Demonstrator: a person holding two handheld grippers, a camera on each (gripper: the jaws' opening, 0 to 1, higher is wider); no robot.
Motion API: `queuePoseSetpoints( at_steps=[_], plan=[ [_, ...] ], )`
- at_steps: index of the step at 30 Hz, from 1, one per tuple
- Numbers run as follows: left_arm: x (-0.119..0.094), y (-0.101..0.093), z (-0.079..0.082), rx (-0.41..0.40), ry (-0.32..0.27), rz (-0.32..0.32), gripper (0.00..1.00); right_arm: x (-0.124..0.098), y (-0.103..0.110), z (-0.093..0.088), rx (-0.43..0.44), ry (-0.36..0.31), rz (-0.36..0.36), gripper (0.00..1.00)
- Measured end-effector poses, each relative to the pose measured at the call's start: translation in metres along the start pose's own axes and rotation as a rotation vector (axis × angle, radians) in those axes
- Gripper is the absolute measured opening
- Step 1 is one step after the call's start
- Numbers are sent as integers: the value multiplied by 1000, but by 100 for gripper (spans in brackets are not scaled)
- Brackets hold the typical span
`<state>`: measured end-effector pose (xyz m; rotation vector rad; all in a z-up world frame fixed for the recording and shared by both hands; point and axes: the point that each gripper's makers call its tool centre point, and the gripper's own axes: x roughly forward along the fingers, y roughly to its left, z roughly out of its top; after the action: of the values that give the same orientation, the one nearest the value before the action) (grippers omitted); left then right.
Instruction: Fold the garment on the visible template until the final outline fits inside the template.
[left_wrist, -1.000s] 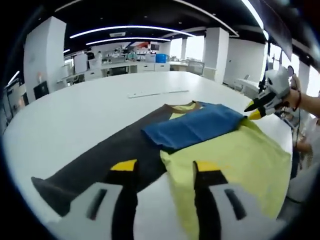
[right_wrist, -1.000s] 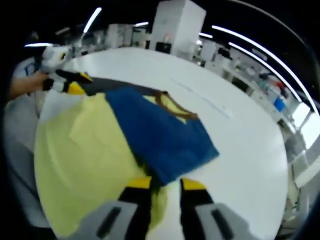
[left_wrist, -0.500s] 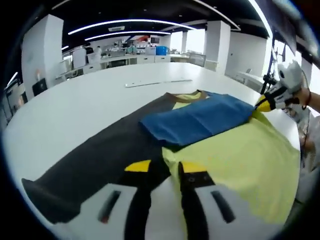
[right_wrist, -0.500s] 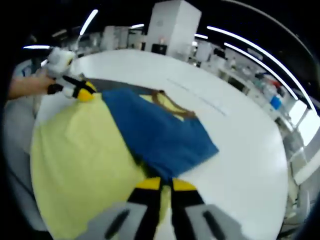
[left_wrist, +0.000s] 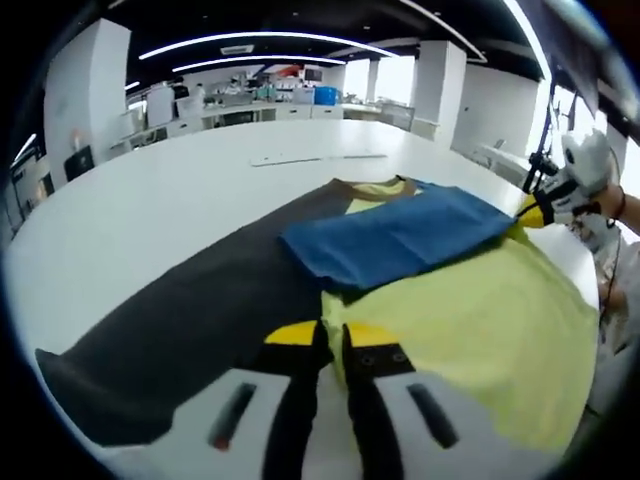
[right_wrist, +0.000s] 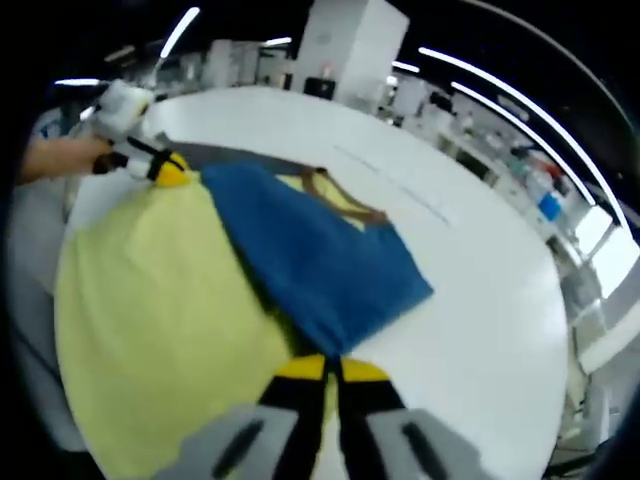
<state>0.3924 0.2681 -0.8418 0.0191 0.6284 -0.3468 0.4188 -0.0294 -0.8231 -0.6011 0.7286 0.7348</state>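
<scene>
I see the garment (left_wrist: 470, 310) spread flat on the white table (left_wrist: 150, 220), close to the table's near edge. It is a yellow shirt with a brown collar band at the neck, and a blue sleeve (left_wrist: 400, 240) lies folded across its upper part. In the left gripper view a dark template (left_wrist: 200, 310) lies flat beside the yellow cloth, partly under it, stretching toward the near left corner of the table. In the right gripper view the yellow body looks smooth, with the blue panel crossing it at a slant.

My left gripper (left_wrist: 332, 338) has its yellow-tipped jaws drawn together, pinching the yellow hem where it meets the dark sheet. My right gripper (right_wrist: 322, 368) also has its jaws pressed together, clamped on the yellow edge just below the blue fold. Each gripper is seen from the other's camera at the far side of the shirt, a hand behind it.
</scene>
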Motion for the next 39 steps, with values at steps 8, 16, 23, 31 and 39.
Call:
queuePoseSetpoints(
  at_steps=[8, 16, 23, 31, 39],
  plan=[
    [-2, -2, 1, -7, 5, 7, 5, 0, -5, -10, -38, 44, -34, 0],
    [-1, 0, 2, -23, 8, 17, 5, 2, -12, -23, -38, 73, -43, 0],
    [-1, -1, 2, -19, 12, 18, 6, 3, -17, -33, -3, 100, -47, 0],
    [-1, -3, 3, -20, 14, 15, 6, 3, -6, -31, -31, 81, 15, 0],
    [-1, -1, 5, -45, 12, -8, 12, 3, -10, -34, -6, 89, 14, 0]
  ],
)
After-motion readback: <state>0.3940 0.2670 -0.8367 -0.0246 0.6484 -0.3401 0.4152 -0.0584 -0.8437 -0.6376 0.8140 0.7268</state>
